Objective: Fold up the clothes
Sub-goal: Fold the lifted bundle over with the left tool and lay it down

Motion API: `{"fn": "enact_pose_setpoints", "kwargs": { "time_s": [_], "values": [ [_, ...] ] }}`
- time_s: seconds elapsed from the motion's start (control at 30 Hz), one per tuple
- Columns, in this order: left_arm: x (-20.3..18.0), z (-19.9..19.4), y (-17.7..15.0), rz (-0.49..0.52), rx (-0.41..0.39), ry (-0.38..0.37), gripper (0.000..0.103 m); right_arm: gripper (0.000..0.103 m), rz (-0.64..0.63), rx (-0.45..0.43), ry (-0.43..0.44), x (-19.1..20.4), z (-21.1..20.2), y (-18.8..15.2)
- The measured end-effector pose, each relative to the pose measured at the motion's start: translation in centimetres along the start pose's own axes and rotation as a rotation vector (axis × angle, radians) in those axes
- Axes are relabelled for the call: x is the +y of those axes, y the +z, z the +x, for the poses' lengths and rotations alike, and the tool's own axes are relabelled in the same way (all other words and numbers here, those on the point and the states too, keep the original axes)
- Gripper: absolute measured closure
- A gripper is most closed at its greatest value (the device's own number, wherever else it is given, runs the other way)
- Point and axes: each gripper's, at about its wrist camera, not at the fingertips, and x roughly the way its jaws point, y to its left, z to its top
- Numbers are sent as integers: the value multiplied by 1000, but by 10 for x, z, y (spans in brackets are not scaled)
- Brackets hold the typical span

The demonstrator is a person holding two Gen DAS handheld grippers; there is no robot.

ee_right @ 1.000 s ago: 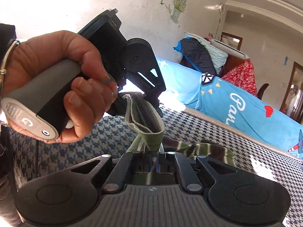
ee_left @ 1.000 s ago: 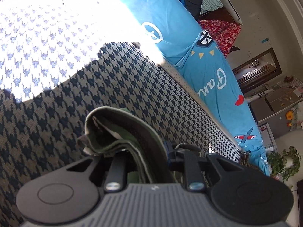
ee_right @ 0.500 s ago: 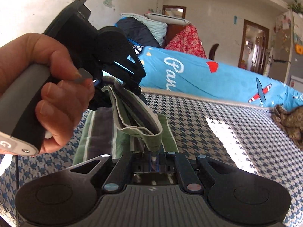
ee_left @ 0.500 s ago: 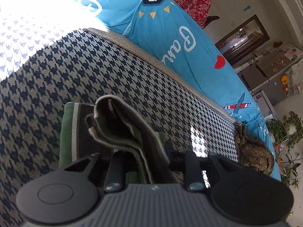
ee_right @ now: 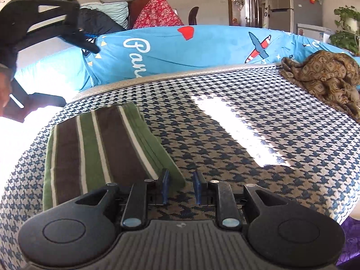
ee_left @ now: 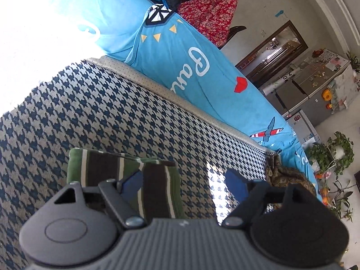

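Folded striped garment (ee_right: 96, 148) lies flat on the houndstooth bed cover (ee_right: 236, 157), a neat oblong w/ green, brown and thin white stripes. Long axis runs w/ the stripes: from just in front of the right tongs (ee_right: 181, 190) away toward the far edge of the bed, leaning a bit left in the right wrist view. Near short end sits at the left blue pad of those tongs; far short end stops short of the pale piped mattress edge (ee_right: 171, 74). In the left wrist view same garment (ee_left: 121, 177) shows below the left tongs (ee_left: 183, 183), stripes running toward the camera.

Right tongs: parted, modest gap between blue pads, nothing in between, only bed cover showing through. Left pad is over or touching the garment's near corner; can't tell which.

Left tongs: spread wide, holding nothing. One blue pad over the garment, the other over bare cover beside it; contact unclear. In the right wrist view the left tongs (ee_right: 67, 31) appear raised at upper left, w/ a bit of the person's hand (ee_right: 4, 90) at frame edge.

Further out: sun patch across the cover, crumpled brown patterned cloth (ee_right: 324, 76) at the bed's far right corner, well apart from the garment. Behind, a blue printed duvet (ee_right: 191, 49) along the bed's far side.
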Motion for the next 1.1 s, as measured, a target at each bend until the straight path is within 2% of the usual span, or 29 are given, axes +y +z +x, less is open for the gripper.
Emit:
{"fn": "enact_pose_setpoints", "kwargs": {
  "time_s": [0.07, 0.37, 0.63, 0.87, 1.0, 1.1],
  "values": [
    [4, -7, 1, 9, -9, 18, 23, 82, 20, -10, -11, -5, -1, 3],
    [42, -30, -10, -8, 1, 121, 22, 82, 13, -17, 96, -6, -3, 8],
    [50, -43, -19, 91, 21, 229, 16, 81, -4, -8, 186, 12, -4, 13],
    [52, -27, -22, 187, 54, 296, 14, 81, -27, 37, 217, 21, 5, 7],
    [56, -8, -17, 190, 60, 315, 14, 81, -32, 45, 204, 19, 11, 4],
    [62, 7, -13, 156, 55, 319, 14, 81, -19, 53, 204, 14, 14, 4]
  ]
}}
